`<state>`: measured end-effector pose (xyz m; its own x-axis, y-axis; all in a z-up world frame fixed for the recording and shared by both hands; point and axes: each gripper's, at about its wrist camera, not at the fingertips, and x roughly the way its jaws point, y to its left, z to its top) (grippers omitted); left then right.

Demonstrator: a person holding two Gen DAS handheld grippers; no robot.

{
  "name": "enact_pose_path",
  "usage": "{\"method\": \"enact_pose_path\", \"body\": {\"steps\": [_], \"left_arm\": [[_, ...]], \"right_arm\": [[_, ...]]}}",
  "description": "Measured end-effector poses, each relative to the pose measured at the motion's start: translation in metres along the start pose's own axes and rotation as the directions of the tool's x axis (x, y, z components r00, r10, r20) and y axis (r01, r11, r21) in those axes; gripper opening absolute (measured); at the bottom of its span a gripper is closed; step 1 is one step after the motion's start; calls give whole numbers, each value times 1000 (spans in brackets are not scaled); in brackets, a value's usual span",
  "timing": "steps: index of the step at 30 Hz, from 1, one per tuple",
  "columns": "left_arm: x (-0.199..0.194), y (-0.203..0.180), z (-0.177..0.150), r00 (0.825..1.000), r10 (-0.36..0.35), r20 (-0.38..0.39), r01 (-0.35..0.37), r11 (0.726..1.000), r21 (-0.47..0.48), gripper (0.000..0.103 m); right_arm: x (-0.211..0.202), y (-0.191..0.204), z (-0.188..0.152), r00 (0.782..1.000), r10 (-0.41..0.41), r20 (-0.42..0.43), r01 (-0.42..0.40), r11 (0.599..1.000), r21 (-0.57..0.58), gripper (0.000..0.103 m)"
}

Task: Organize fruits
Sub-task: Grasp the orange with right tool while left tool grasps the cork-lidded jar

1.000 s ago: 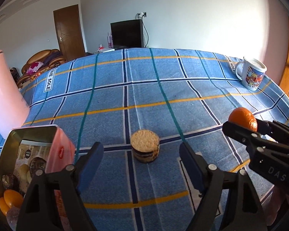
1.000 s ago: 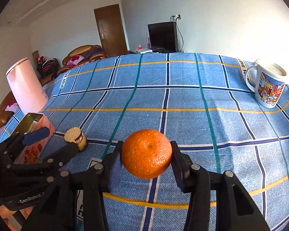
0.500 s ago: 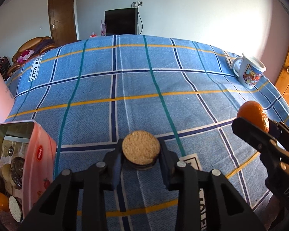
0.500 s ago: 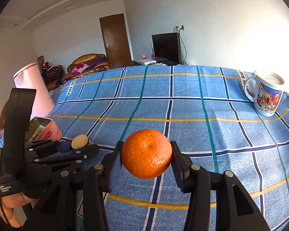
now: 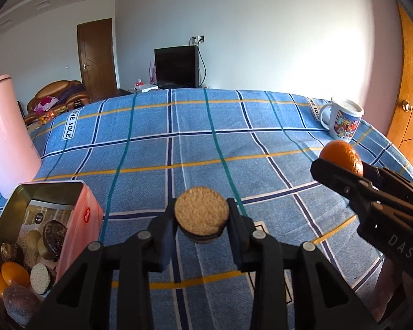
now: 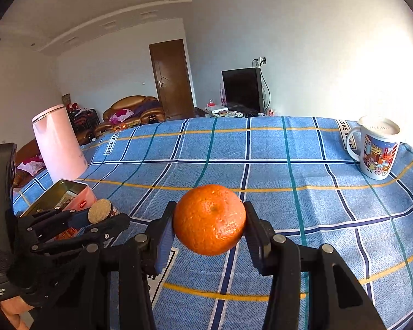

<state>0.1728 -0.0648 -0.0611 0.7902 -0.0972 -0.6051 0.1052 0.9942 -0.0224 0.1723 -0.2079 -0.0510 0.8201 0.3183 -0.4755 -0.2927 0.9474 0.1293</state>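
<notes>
Since 1 s ago, left gripper (image 5: 201, 221) is closing on the biscuit (image 5: 201, 214) and lifting it clear of the surface (image 5: 234, 143); its fingers (image 5: 166, 233) were spread w/ the biscuit sitting on the cloth, now they're pinching it by the sides. Right gripper (image 6: 209, 220) is holding the orange (image 6: 209, 219) as before, fingers pressing on both sides, fruit hanging above the checked cloth, near the front edge. Open tin (image 5: 5, 220) is sitting at left, just beside the pink jug (image 5: 5, 137), w/ biscuits & a couple of orange fruits (image 5: 12, 273) inside. Mug (image 6: 377, 148) is standing well apart at far right. Step in hand looks like carrying both items to sort them. Next move prob. calls for swinging left over the tin opening, lowering, then easing the fingers apart w/o clipping the rim.
</notes>
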Motion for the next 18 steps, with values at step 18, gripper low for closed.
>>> {"method": "enact_pose_path", "body": {"steps": [18], "left_arm": [[-33, -2, -9, 986, 48, 161, -50, 999, 10, 35]], "right_arm": [[-28, 16, -4, 989, 0, 150, 12, 997, -78, 48]]}}
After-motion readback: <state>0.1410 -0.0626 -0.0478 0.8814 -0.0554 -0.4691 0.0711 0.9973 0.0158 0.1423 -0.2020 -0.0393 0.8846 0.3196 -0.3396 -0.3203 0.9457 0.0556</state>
